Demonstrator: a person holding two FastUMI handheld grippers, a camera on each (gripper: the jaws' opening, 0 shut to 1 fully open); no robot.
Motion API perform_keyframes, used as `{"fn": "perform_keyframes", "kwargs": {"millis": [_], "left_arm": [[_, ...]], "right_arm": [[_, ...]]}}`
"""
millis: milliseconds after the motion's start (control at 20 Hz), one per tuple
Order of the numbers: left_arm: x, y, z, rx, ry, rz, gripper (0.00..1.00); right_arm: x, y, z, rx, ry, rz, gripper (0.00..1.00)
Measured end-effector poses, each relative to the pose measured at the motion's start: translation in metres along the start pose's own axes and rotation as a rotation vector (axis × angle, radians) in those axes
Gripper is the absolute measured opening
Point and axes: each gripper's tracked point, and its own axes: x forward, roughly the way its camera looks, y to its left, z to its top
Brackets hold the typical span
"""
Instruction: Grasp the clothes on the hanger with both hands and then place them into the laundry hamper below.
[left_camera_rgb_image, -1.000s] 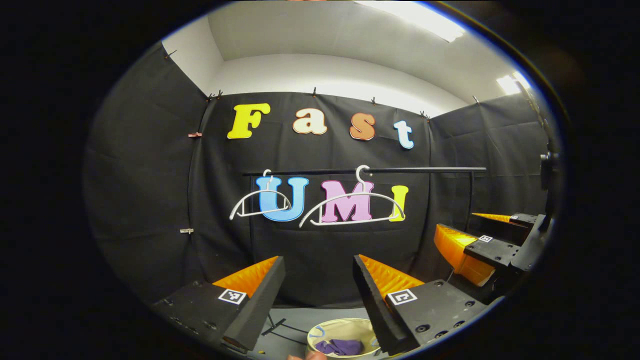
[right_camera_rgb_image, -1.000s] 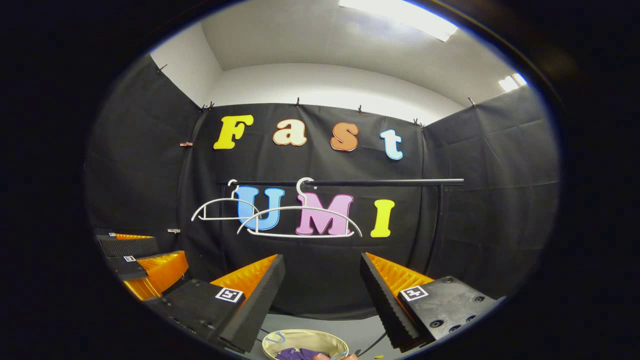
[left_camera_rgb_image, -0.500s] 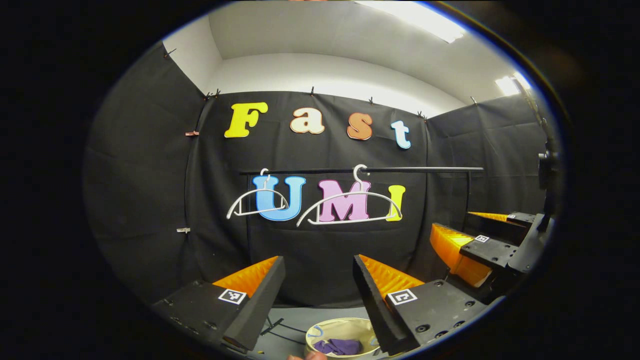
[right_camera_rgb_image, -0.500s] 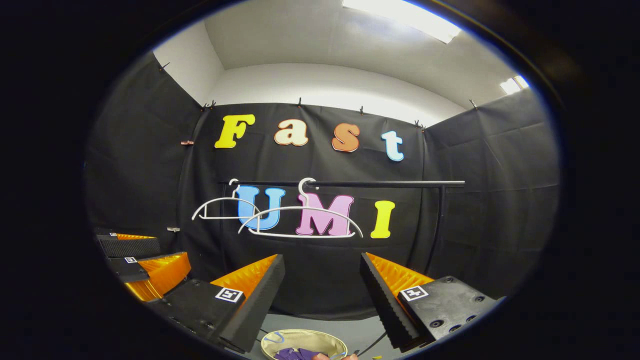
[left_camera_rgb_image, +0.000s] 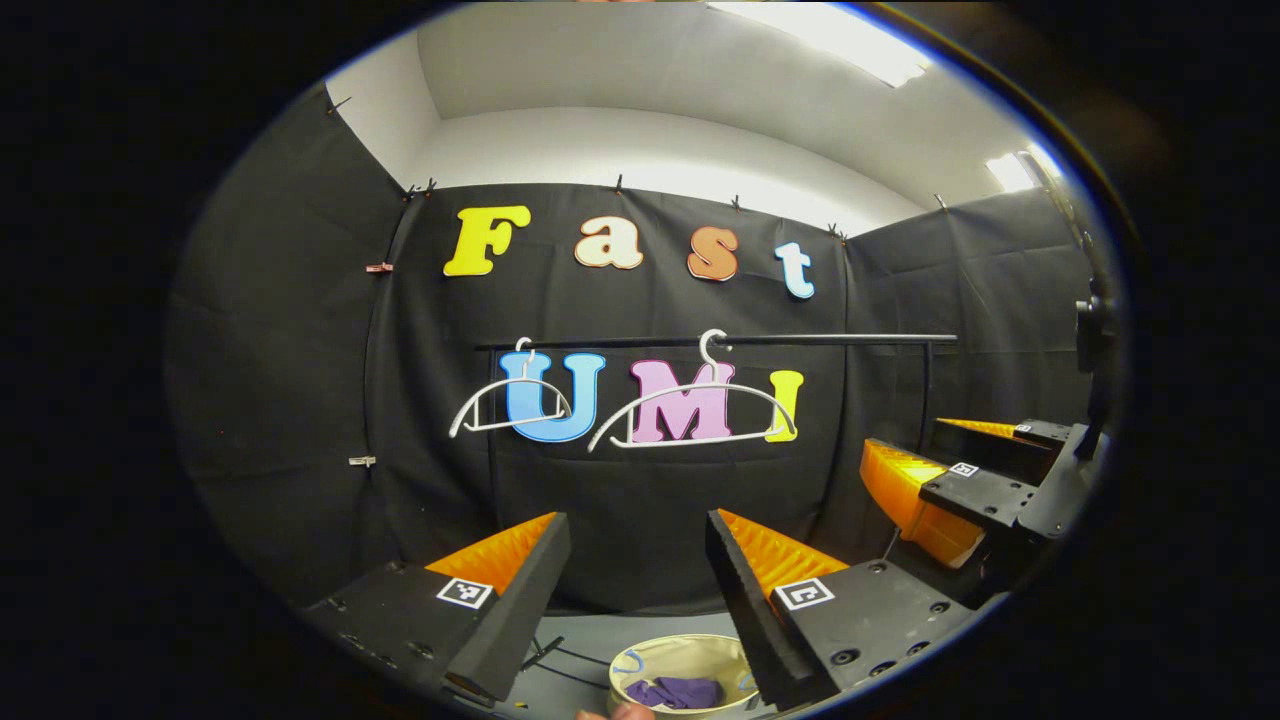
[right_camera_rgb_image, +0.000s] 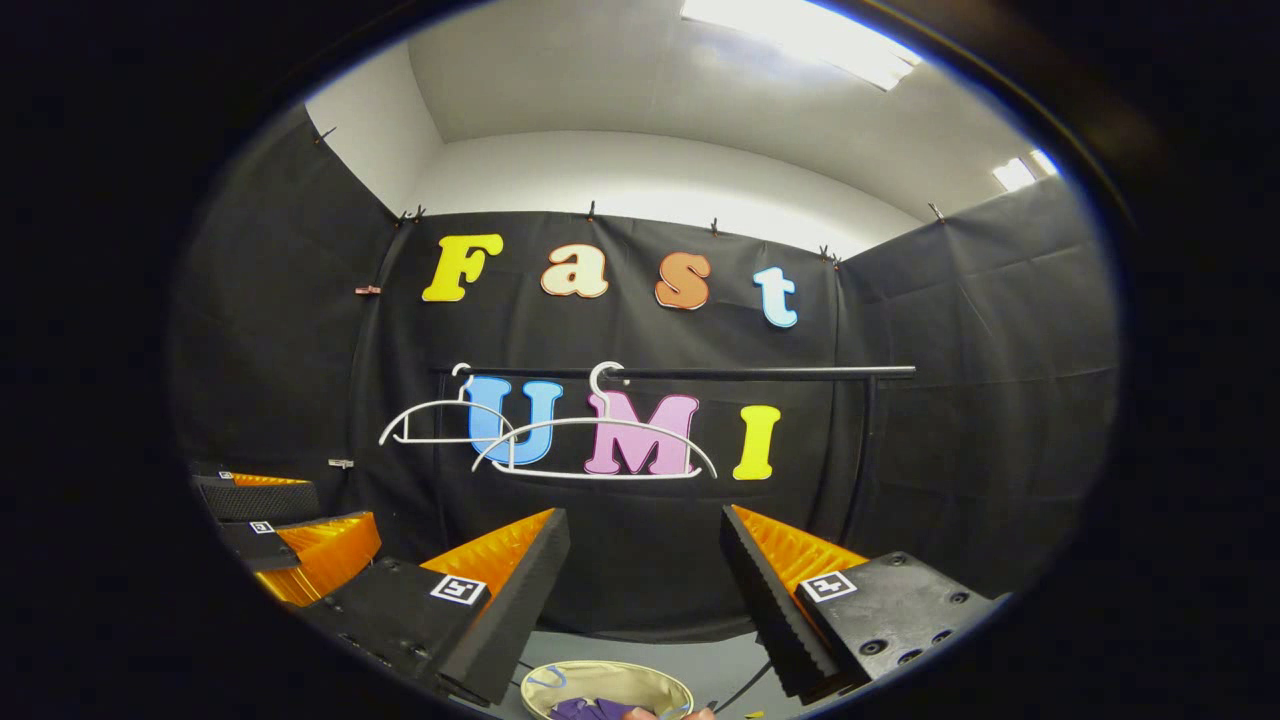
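In the left gripper view, the left gripper (left_camera_rgb_image: 630, 600) is spread wide with nothing between its fingers. Below it sits the laundry hamper (left_camera_rgb_image: 685, 655) with purple clothes (left_camera_rgb_image: 680, 692) inside. Two bare white hangers (left_camera_rgb_image: 692, 415) hang on the black rail (left_camera_rgb_image: 720, 341) above the hamper.

In the right gripper view, the right gripper (right_camera_rgb_image: 645, 600) is likewise released and empty, with the hamper (right_camera_rgb_image: 605, 682) and clothes (right_camera_rgb_image: 585, 708) beneath it.
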Motion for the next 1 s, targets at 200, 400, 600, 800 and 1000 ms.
{"fn": "perform_keyframes", "kwargs": {"millis": [200,400,600,800,1000], "left_arm": [[-0.0026,-0.0002,0.0009,0.001,0.0,0.0,0.87],[-0.0035,0.0037,-0.0002,-0.001,-0.002,0.017,0.87],[-0.003,0.0001,-0.0016,0.005,0.005,0.01,0.87],[-0.0018,0.0047,-0.0032,0.007,0.007,0.017,0.87],[-0.0011,0.0059,-0.0045,0.003,0.011,0.022,0.87]], "right_arm": [[-0.002,-0.0004,0.0007,-0.005,-0.005,-0.001,0.98],[-0.0027,0.0018,-0.0012,-0.011,0.0,0.007,0.98],[-0.0006,0.0041,-0.0024,-0.007,0.001,0.013,0.98],[0.0019,0.0066,-0.0045,-0.005,0.006,0.021,0.98],[0.0026,0.0084,-0.0076,-0.005,0.011,0.024,0.98]]}}
